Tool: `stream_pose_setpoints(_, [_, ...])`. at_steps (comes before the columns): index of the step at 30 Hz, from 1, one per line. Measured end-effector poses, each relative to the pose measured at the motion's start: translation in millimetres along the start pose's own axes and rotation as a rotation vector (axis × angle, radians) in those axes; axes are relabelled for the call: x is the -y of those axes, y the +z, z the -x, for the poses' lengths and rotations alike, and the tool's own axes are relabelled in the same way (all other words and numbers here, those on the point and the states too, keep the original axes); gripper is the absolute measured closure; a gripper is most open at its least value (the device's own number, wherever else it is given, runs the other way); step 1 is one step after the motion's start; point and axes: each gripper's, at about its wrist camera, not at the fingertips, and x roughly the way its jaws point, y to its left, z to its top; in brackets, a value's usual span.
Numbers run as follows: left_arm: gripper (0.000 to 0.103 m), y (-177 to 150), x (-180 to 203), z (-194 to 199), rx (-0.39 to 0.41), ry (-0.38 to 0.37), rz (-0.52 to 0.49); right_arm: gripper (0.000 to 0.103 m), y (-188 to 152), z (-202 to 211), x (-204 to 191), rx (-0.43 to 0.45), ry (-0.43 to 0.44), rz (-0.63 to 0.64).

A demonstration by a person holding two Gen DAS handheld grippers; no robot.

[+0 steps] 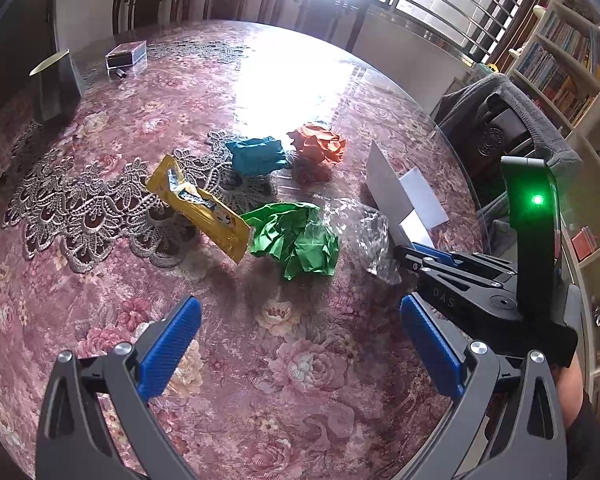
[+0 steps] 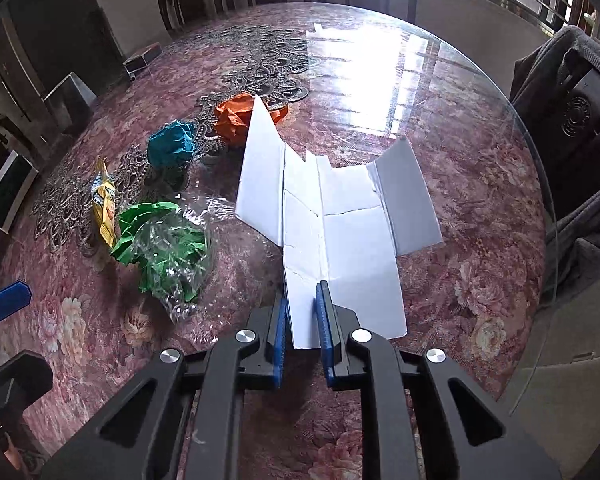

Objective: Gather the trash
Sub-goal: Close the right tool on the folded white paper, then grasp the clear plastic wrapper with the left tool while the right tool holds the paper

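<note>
Paper [image 2: 340, 216], light and floppy, sits pinched at its near fold in my right gripper [image 2: 302, 320] near the table's [image 2: 480, 200] right edge, while my left gripper [image 1: 300, 344] gapes wide, holding nothing.

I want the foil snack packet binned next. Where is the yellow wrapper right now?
In the left wrist view the yellow wrapper lies on the table left of centre, partly on the lace doily, just left of the green crumpled paper.
</note>
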Motion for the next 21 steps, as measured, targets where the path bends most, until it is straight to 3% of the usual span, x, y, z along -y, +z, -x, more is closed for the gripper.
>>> stream_pose_setpoints(7, [0.004, -1, 11, -8, -0.009, -0.017, -0.014, 0.099, -7, 25, 12, 0.062, 0.038, -0.025])
stream_pose_setpoints(12, [0.004, 5, 37, -23, 0.000, -0.052, -0.063, 0.099, -19, 42, 22, 0.076, 0.035, -0.033])
stream_pose_setpoints(21, [0.004, 43, 65, -65, 0.025, -0.027, -0.082, 0.099, -40, 49, 43, 0.048, 0.035, -0.086])
